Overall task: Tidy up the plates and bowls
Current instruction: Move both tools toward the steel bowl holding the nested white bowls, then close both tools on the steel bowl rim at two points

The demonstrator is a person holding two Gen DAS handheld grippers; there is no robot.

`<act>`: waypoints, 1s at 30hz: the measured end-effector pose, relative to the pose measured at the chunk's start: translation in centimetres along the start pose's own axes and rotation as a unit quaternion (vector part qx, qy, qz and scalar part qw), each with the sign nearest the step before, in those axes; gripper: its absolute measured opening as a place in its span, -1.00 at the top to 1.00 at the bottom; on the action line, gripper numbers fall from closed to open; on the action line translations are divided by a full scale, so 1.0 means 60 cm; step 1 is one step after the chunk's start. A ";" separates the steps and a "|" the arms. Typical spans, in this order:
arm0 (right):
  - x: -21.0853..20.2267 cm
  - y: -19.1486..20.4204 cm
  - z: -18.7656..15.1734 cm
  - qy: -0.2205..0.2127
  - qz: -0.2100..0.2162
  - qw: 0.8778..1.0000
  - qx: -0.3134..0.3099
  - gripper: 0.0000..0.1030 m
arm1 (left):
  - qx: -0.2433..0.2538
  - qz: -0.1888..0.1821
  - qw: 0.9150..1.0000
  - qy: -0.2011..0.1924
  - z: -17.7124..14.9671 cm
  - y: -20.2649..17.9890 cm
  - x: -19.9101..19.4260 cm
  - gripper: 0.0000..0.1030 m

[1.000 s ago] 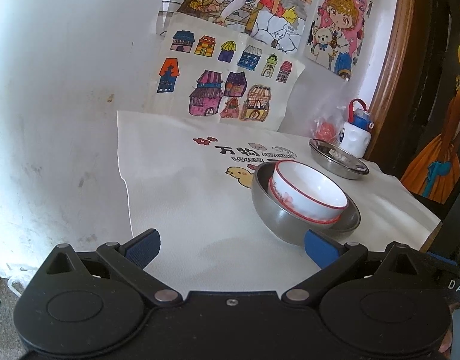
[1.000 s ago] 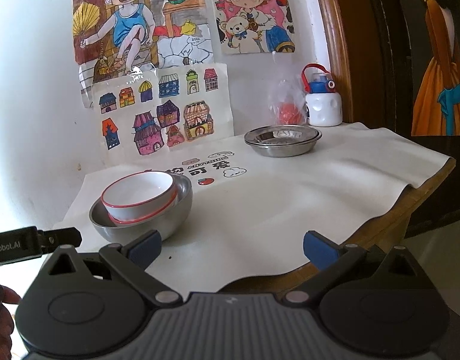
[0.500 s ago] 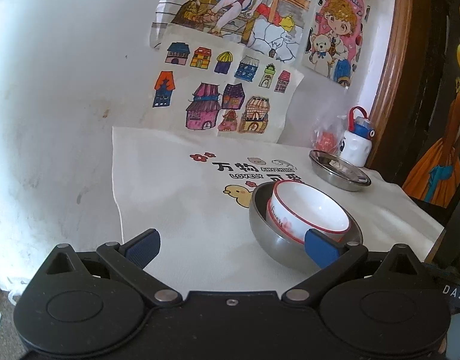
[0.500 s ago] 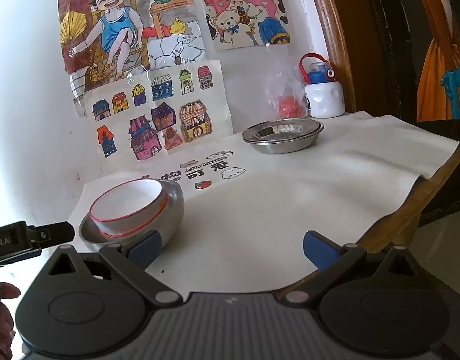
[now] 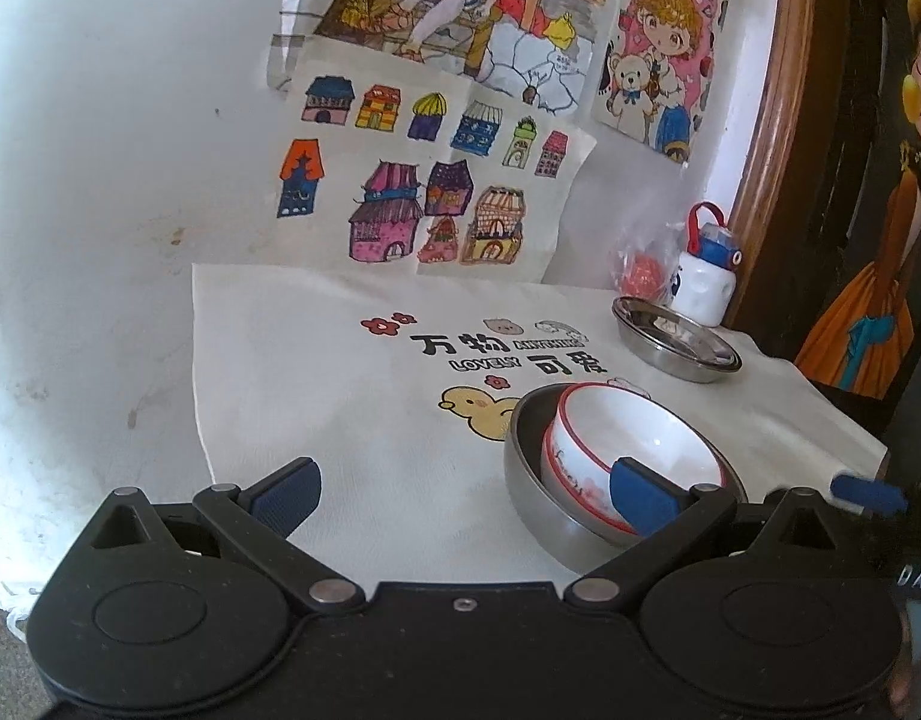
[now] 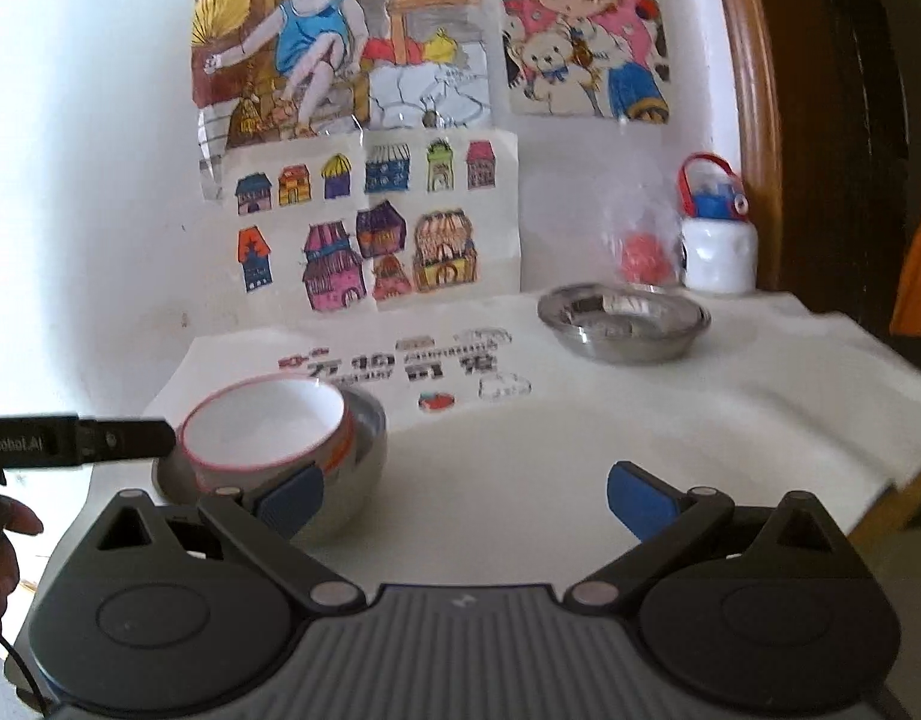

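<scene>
Since both grippers' jaws stand spread and empty, the glazed, breakable white bowl [image 5: 634, 450] nested tilted in the steel bowl [image 5: 532, 480] looks slippery, best pinched at its red rim.

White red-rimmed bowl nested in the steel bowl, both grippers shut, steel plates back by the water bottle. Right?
One error: both grippers are open, left gripper in the left wrist view, right gripper in the right wrist view. The white bowl, steel bowl, steel plates and water bottle are as stated.
</scene>
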State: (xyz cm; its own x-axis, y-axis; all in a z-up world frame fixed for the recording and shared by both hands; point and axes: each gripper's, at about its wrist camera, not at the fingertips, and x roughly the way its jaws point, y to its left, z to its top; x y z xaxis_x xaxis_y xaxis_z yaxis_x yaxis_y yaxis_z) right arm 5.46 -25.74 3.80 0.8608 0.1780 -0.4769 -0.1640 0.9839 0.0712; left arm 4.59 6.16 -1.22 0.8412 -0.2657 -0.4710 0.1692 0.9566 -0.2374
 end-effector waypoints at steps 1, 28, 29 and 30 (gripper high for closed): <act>0.004 -0.001 0.006 0.002 0.001 1.000 -0.005 -1.00 | -0.003 0.000 1.000 0.003 0.002 0.001 0.004 -0.99; 0.112 0.011 0.092 0.193 0.044 0.976 -0.087 -1.00 | 0.027 -0.014 0.991 0.133 0.050 0.020 0.060 -0.98; 0.115 0.012 0.094 0.203 0.046 0.974 -0.089 -0.99 | 0.028 -0.015 0.990 0.138 0.053 0.019 0.063 -0.98; 0.116 0.014 0.094 0.210 0.046 0.973 -0.090 -0.99 | 0.030 -0.016 0.989 0.145 0.056 0.020 0.066 -0.98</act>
State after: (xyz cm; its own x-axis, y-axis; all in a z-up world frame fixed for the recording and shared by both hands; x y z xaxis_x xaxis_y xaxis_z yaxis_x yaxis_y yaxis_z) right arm 14.01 -23.59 5.50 0.5727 0.2049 -0.7937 -0.3444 0.9388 -0.0062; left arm 9.87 6.64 -0.49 0.6538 -0.3114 -0.6896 0.2305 0.9500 -0.2104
